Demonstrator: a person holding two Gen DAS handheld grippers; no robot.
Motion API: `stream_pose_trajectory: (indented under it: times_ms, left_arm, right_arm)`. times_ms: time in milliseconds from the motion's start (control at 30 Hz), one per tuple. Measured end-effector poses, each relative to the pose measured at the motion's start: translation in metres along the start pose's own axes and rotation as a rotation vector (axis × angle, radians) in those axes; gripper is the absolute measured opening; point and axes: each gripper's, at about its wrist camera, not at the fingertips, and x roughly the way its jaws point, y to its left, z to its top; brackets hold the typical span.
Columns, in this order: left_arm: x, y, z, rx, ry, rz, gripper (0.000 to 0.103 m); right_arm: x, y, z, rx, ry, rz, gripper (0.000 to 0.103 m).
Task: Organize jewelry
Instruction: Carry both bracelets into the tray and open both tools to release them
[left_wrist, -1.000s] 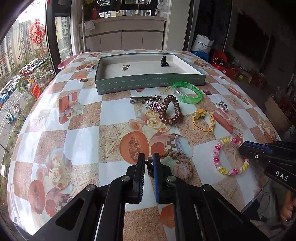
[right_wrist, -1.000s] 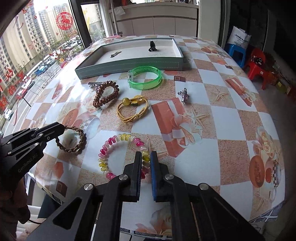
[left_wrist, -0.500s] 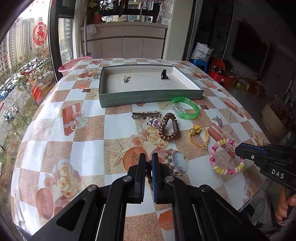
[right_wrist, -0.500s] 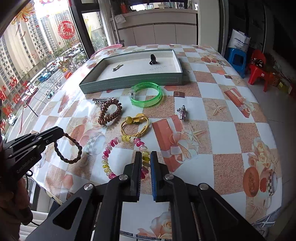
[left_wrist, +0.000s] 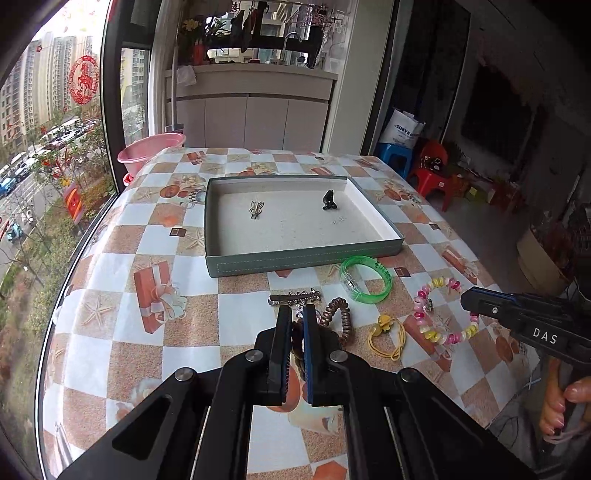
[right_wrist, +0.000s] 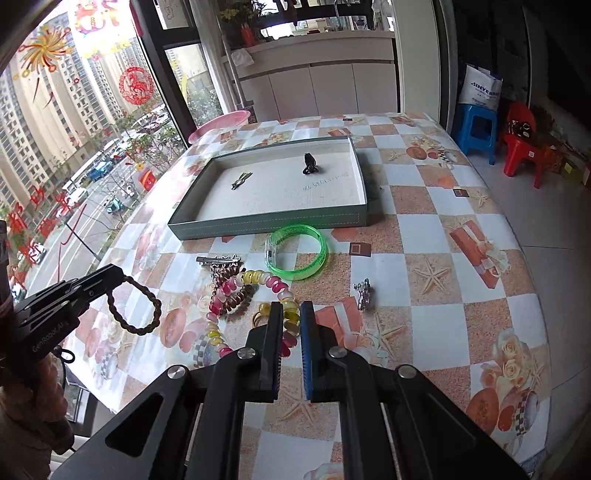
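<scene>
**Two pieces in the tray, the rest outside**

Two small clips lie in the tray (left_wrist: 303, 254) near the table's far edge. Left gripper (left_wrist: 294, 321) clamps the brown braided bracelet (right_wrist: 133, 306); right gripper (right_wrist: 291, 314) clamps the beaded bracelet (right_wrist: 236, 291). Both hang above the table. The green bangle (right_wrist: 297, 254), coil tie (left_wrist: 338, 317) and yellow tie (left_wrist: 386, 338) remain. Only the right view shows the braid's loop and the silver charm (right_wrist: 364, 295).

tablecloth (left_wrist: 122, 236) checkered orange/wht | tray (left_wrist: 303, 258) grey-grn | bangle (right_wrist: 297, 254) grn | braid (right_wrist: 133, 306) brn

One tray (left_wrist: 295, 254) on the bench (left_wrist: 110, 295), two small pieces in it: a silver clip (left_wrist: 255, 209) and a black clip (left_wrist: 328, 201). Two bracelets: green (right_wrist: 297, 253), beaded (right_wrist: 243, 295). One braided band (right_wrist: 133, 306). Two hand-held grippers.
</scene>
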Motion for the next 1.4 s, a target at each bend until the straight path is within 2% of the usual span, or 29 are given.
stream_pose_trajectory:
  times_ms: [400, 567, 667, 833, 1067, 1233, 1400]
  left_arm:
    - [0.029, 0.009, 0.087, 0.019, -0.03, 0.013, 0.019]
    - [0.063, 0.019, 0.119, 0.004, -0.012, 0.021, 0.019]
    - [0.096, 0.025, 0.132, -0.018, 0.03, 0.018, 0.019]
    - [0.15, 0.031, 0.133, -0.01, 0.099, 0.057, 0.019]
    - [0.213, 0.041, 0.121, -0.016, 0.181, 0.117, 0.019]
    - [0.235, 0.05, 0.118, -0.039, 0.201, 0.155, 0.019]
    - [0.245, 0.048, 0.117, 0.019, 0.19, 0.261, 0.019]
  right_arm:
    - [0.022, -0.006, 0.103, -0.016, -0.015, 0.031, 0.01]
    - [0.048, -0.008, 0.139, -0.01, 0.004, 0.039, 0.01]
    - [0.072, -0.014, 0.154, 0.012, 0.032, 0.047, 0.01]
    - [0.123, -0.021, 0.165, 0.023, 0.099, 0.029, 0.01]
    - [0.191, -0.039, 0.158, 0.065, 0.208, 0.018, 0.01]
    - [0.214, -0.049, 0.16, 0.091, 0.203, -0.009, 0.01]
    - [0.227, -0.054, 0.164, 0.095, 0.172, -0.046, 0.01]
